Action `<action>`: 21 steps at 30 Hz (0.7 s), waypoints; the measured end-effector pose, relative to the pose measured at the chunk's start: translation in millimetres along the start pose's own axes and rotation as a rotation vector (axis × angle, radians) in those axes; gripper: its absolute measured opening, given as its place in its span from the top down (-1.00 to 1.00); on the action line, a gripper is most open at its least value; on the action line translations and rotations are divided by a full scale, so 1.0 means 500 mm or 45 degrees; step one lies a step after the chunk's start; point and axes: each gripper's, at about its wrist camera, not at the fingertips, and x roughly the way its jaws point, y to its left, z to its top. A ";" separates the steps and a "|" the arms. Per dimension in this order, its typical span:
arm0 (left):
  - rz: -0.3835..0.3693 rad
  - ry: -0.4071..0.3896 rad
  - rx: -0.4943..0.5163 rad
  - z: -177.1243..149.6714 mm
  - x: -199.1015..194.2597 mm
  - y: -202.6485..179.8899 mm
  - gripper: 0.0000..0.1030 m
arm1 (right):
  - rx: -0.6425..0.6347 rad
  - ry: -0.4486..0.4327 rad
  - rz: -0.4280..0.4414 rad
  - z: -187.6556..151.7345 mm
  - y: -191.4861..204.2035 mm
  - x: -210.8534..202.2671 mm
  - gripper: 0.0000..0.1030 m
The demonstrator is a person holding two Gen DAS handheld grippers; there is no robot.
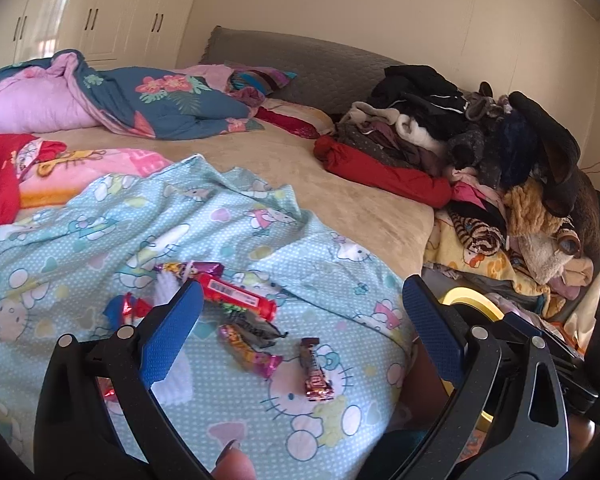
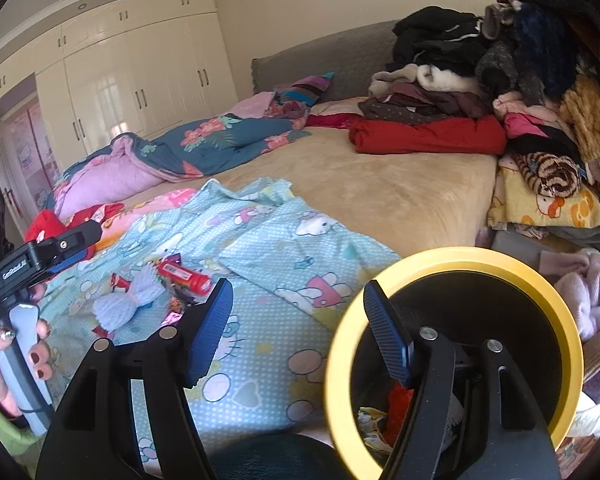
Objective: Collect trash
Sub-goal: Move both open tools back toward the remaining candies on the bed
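Observation:
Several candy wrappers lie on the light blue cartoon-cat sheet (image 1: pixel 80 248): a red tube wrapper (image 1: pixel 236 294), a pink-purple one (image 1: pixel 248 348), a brown bar wrapper (image 1: pixel 316 376) and a crumpled white tissue (image 2: pixel 128 304). My left gripper (image 1: pixel 300 328) hovers open just short of them, nothing between its blue pads. My right gripper (image 2: pixel 298 334) is open and empty. Its right finger (image 2: pixel 388 336) hangs over the mouth of a yellow-rimmed bin (image 2: pixel 452 256) beside the bed. Red and white scraps (image 2: pixel 396 404) lie in the bin's bottom.
A person's hand (image 2: pixel 4 344) grips the left gripper's handle. A heap of clothes (image 1: pixel 480 140) fills the bed's right side. A floral quilt (image 1: pixel 160 100) lies at the back left and white wardrobes (image 2: pixel 140 80) stand behind. Bare tan mattress (image 2: pixel 380 184) shows in the middle.

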 end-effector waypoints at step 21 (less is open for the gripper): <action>0.093 -0.037 -0.141 0.003 -0.040 0.134 -0.78 | -0.147 0.065 0.120 -0.002 0.130 0.044 -0.30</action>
